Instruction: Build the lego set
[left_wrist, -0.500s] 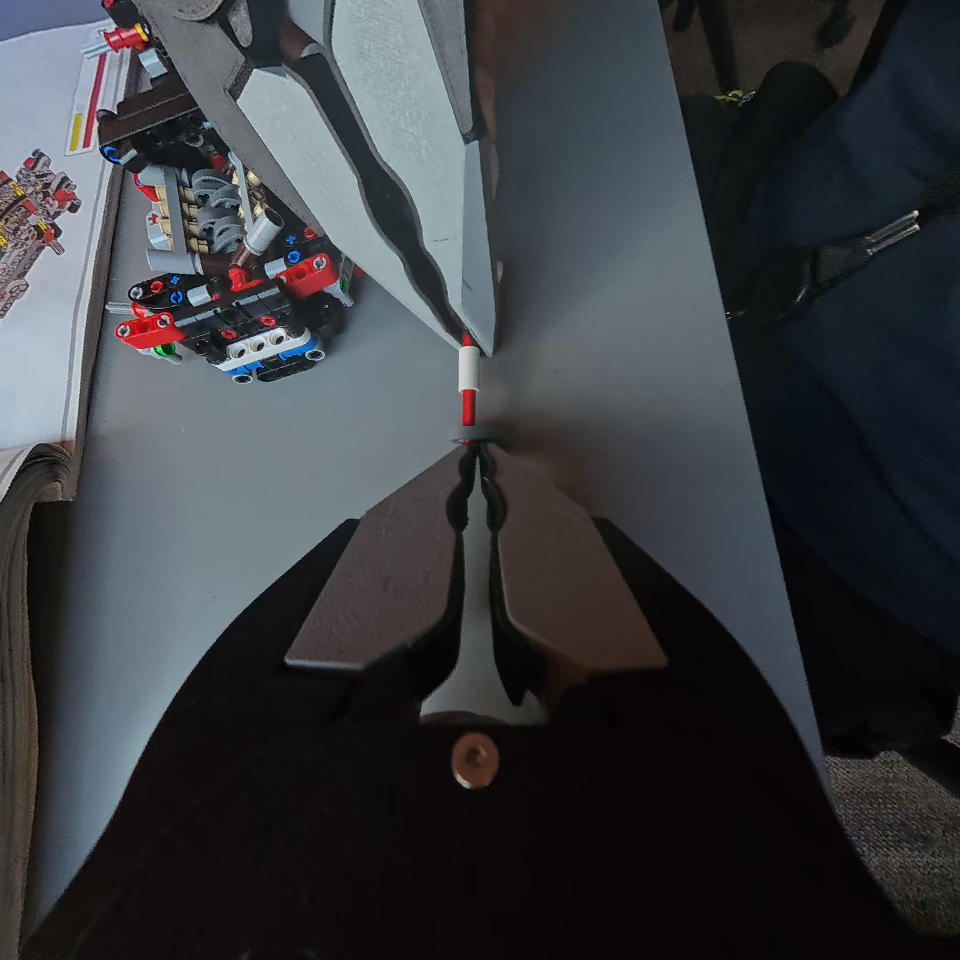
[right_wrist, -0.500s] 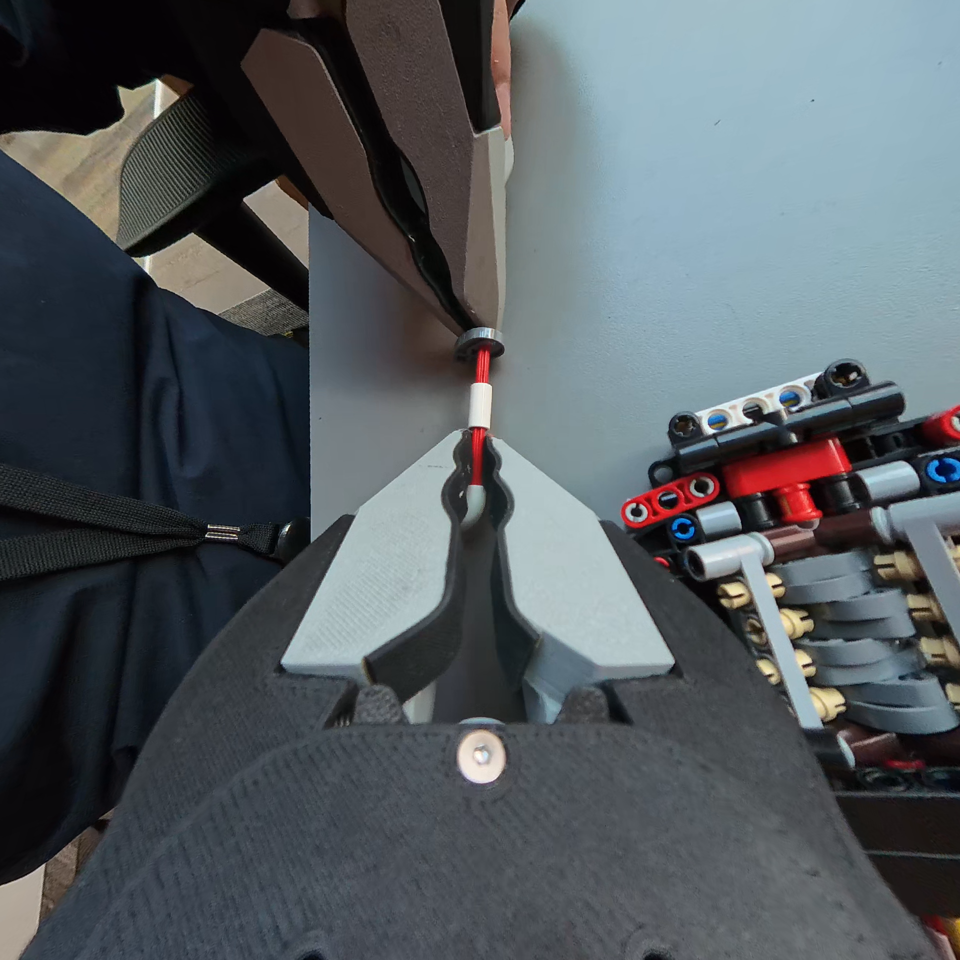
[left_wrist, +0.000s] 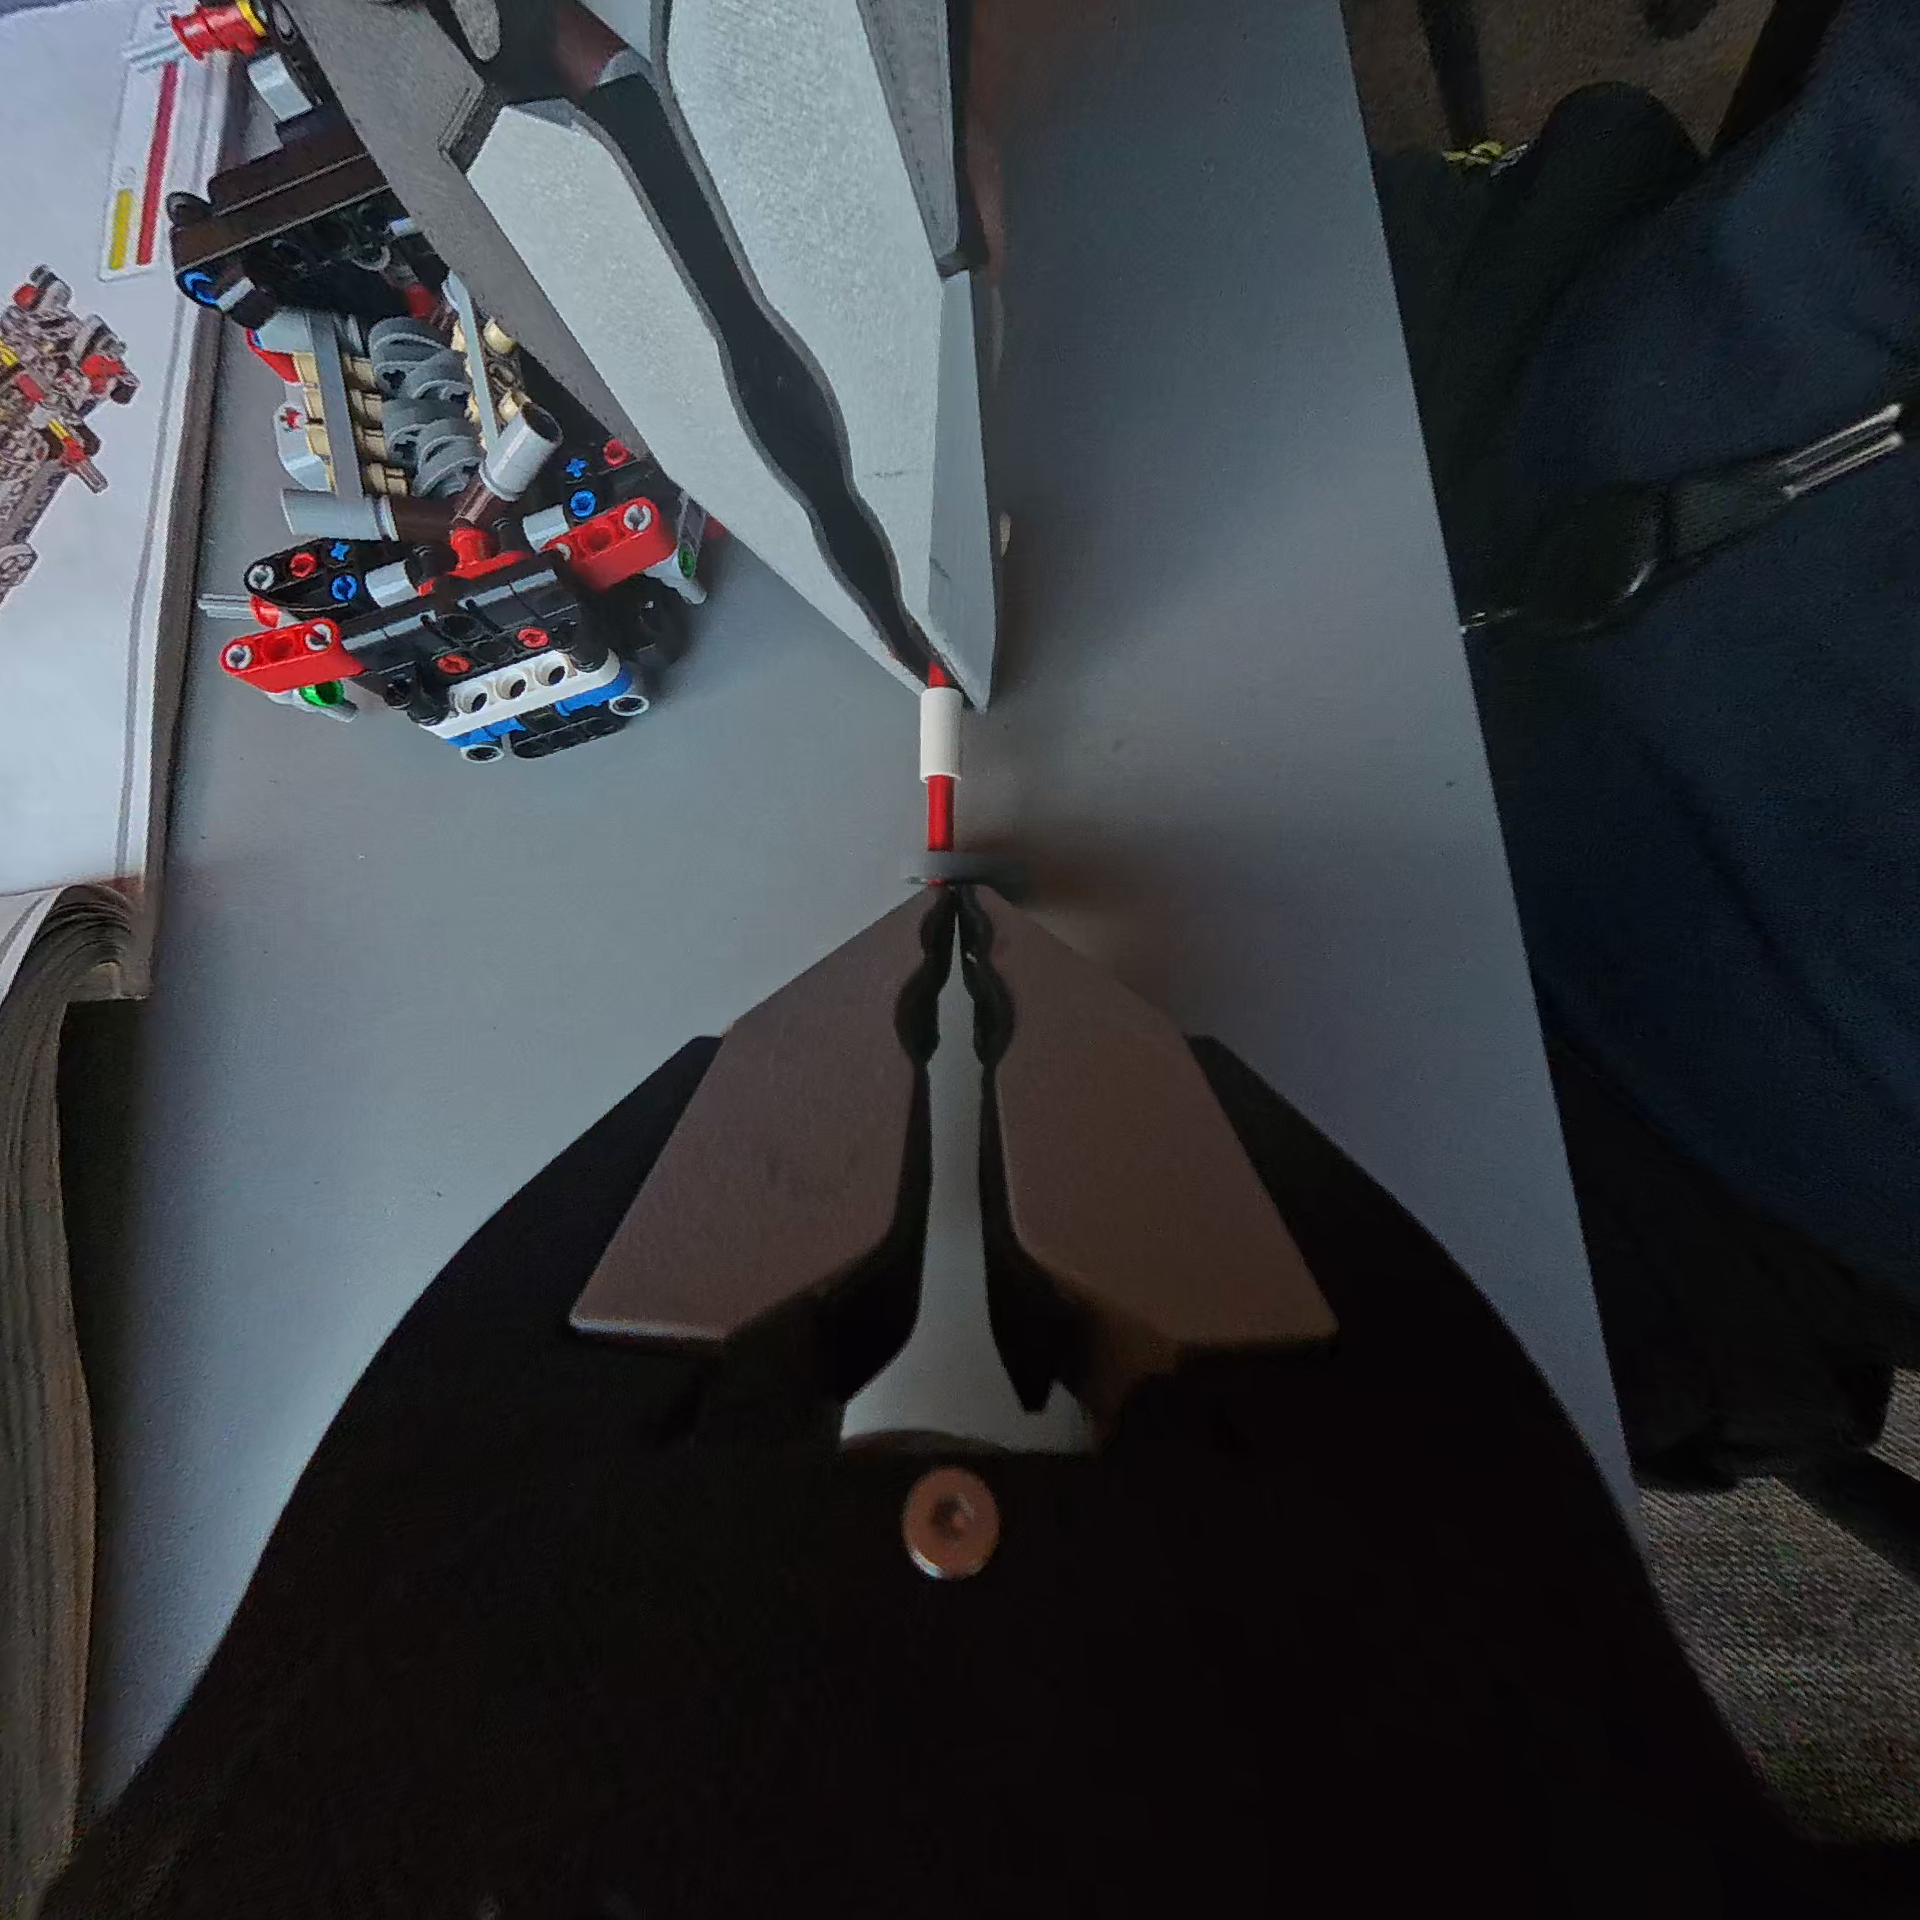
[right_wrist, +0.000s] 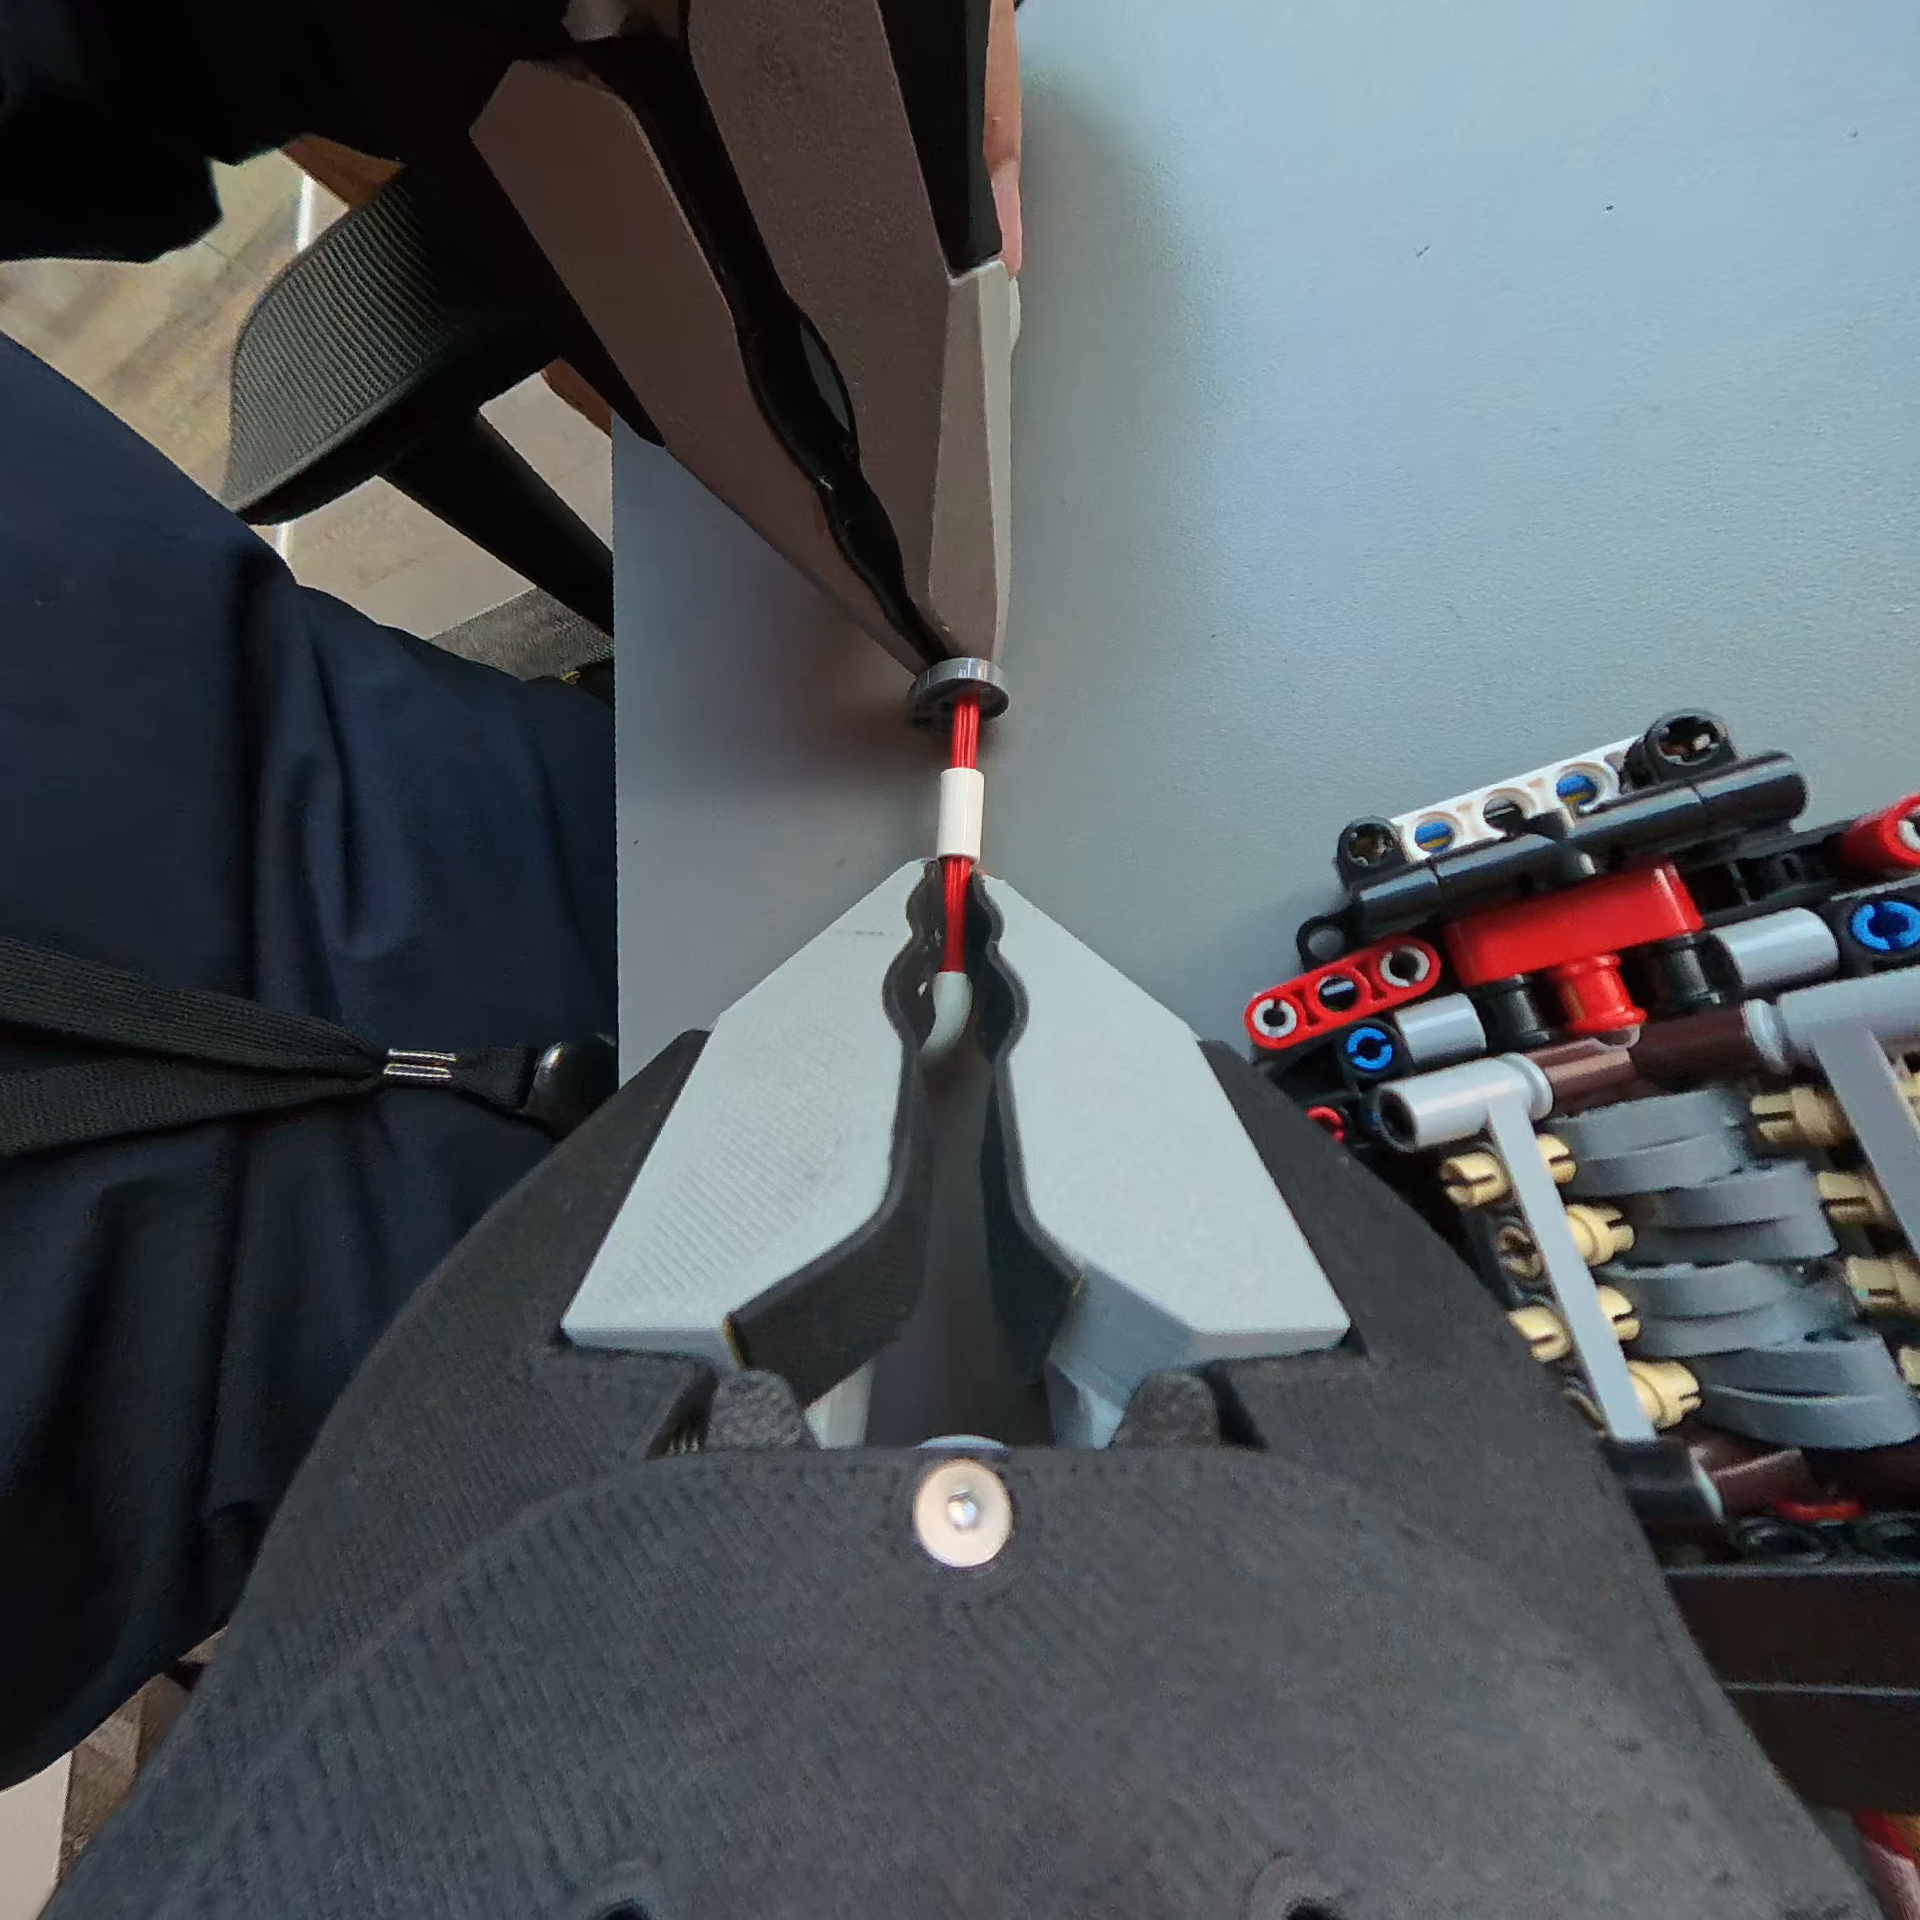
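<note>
My right gripper (right_wrist: 951, 878), with grey fingers, is shut on a thin red axle (right_wrist: 964, 738) and holds it above the grey table (right_wrist: 1351, 416). The axle carries a white sleeve (right_wrist: 958, 814), and a light grey piece (right_wrist: 948, 1013) sits at its end between the pads. A dark grey ring (right_wrist: 958, 688) sits on the axle's far end. My left gripper (left_wrist: 951, 902), with brown fingers, is shut, and its tips meet that ring (left_wrist: 951, 868) head-on. Whether the tips pinch the axle's end is hidden. In the left wrist view the right gripper (left_wrist: 951, 691) comes in from above with the axle (left_wrist: 940, 816).
A partly built brick model (left_wrist: 447, 582) in black, red and grey lies on the table; it also shows in the right wrist view (right_wrist: 1610, 1039). An open instruction booklet (left_wrist: 73, 520) lies beyond it. A person in dark blue clothing (right_wrist: 260, 831) sits at the table's edge, near a chair (right_wrist: 343, 343). Both grippers' tips are close together, under 4 cm apart.
</note>
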